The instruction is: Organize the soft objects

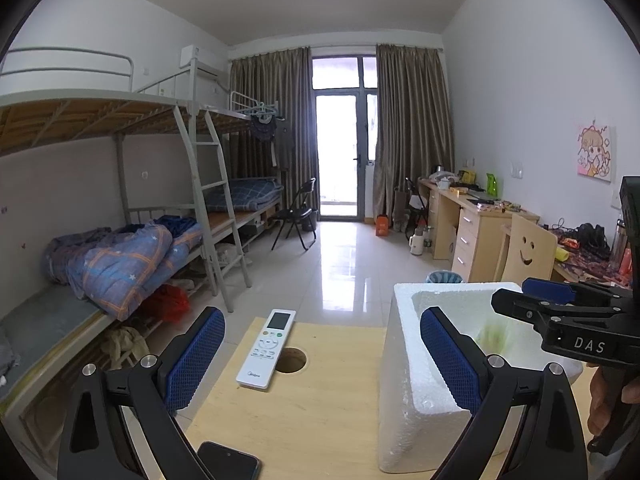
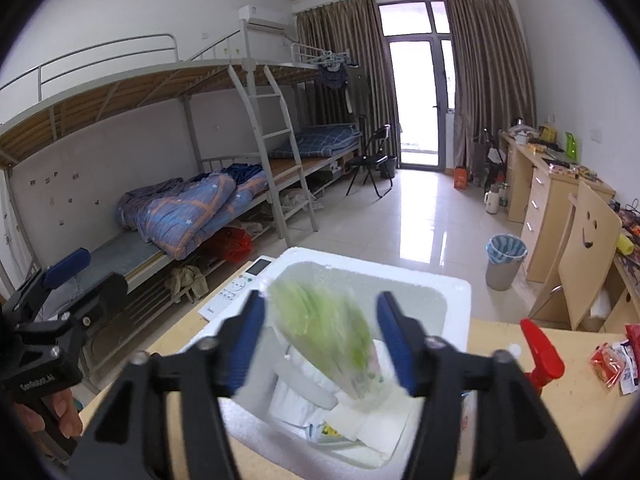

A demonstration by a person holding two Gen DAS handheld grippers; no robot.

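Observation:
A white foam box (image 2: 452, 292) stands on the wooden table; it also shows in the left wrist view (image 1: 404, 360). A clear packet with green print (image 2: 324, 320) is blurred between my right gripper's (image 2: 320, 340) open fingers, over the box and free of the pads. White soft packs (image 2: 316, 400) lie inside the box. My left gripper (image 1: 320, 364) is open and empty, left of the box, above the table. The right gripper also shows in the left wrist view (image 1: 560, 300) over the box.
A white remote (image 1: 266, 348) and a round hole (image 1: 290, 360) are on the wooden table (image 1: 320, 420). A black phone (image 1: 228, 462) lies at the near edge. A red spray trigger (image 2: 540, 352) and red snack packets (image 2: 612, 364) sit right of the box.

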